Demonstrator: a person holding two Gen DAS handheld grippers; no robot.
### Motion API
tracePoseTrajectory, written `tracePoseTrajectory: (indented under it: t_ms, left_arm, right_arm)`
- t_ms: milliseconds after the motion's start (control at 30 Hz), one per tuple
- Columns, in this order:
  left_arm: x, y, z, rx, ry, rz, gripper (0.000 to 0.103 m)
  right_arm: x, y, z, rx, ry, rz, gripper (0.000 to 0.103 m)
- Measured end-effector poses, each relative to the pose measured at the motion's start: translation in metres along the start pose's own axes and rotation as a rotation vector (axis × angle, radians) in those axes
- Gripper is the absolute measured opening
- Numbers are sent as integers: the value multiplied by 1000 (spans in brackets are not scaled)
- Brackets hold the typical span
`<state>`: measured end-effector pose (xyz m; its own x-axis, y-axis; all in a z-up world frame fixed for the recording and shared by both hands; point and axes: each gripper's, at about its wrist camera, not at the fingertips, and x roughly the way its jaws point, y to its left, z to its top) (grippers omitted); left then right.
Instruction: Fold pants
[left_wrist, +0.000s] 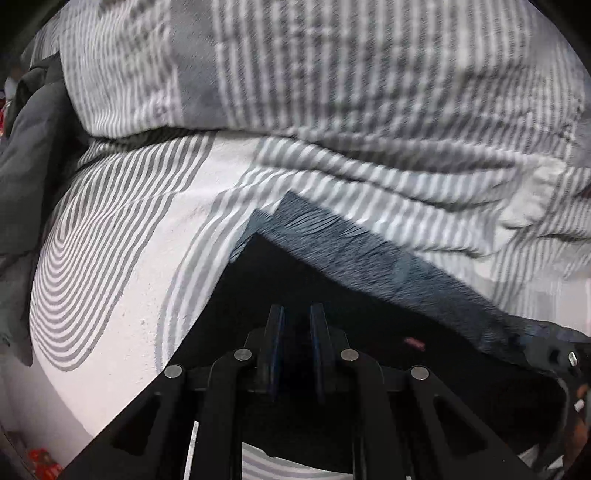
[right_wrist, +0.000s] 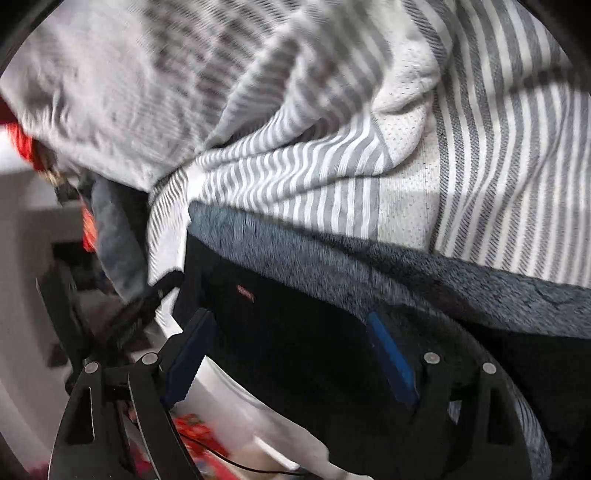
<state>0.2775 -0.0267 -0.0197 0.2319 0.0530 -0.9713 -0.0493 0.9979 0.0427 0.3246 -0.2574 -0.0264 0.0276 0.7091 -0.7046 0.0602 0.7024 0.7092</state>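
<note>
The pants (left_wrist: 369, 295) are black with a fuzzy grey-blue inner lining showing along a turned-over edge (left_wrist: 351, 243). They lie on a white-and-grey striped bedspread. My left gripper (left_wrist: 297, 314) is shut on the black pants fabric, its blue pads close together. In the right wrist view the pants (right_wrist: 314, 332) fill the lower middle, with a small red tag (right_wrist: 245, 293). My right gripper (right_wrist: 291, 339) is open, its blue pads (right_wrist: 391, 354) wide apart over the black fabric. The right gripper's body (left_wrist: 565, 362) shows at the left wrist view's right edge.
The striped bedspread (left_wrist: 129, 258) is bunched into a rumpled ridge (left_wrist: 332, 92) behind the pants. A dark grey garment (left_wrist: 33, 166) lies at the left. Red items (right_wrist: 22, 144) and the floor show beyond the bed's edge (right_wrist: 236, 402).
</note>
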Motion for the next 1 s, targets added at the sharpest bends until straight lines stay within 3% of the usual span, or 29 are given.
tracePoseTrajectory:
  t_ms: [100, 200, 300, 500, 600, 633, 667, 700, 867, 1000]
  left_arm:
    - [25, 5, -12, 15, 32, 54, 16]
    - [25, -4, -27, 88, -68, 88, 16]
    - [23, -14, -31, 145, -85, 136, 16]
    - [4, -7, -23, 66, -35, 42, 16]
    - [-10, -14, -28, 87, -69, 43, 16]
    - [-13, -16, -29, 88, -68, 37, 30]
    - [-17, -17, -30, 77, -72, 18, 76]
    - [-21, -19, -32, 70, -83, 7, 99]
    - [-35, -28, -44, 72, -130, -5, 102]
    - [-35, -37, -51, 91, -95, -30, 102]
  right_arm:
    - [21, -6, -7, -19, 48, -32, 87]
    - [42, -24, -17, -18, 107, -57, 87]
    - [48, -24, -23, -41, 98, -70, 87]
    - [27, -9, -29, -66, 75, -63, 87]
    - [10, -5, -38, -72, 50, -55, 87]
    - [8, -4, -41, -68, 45, -54, 87]
    - [4, -5, -44, -66, 42, -51, 87]
    - [1, -4, -47, -66, 37, -52, 87]
    - [-11, 2, -66, -85, 6, -63, 87]
    - [-19, 1, -79, -74, -22, -82, 87]
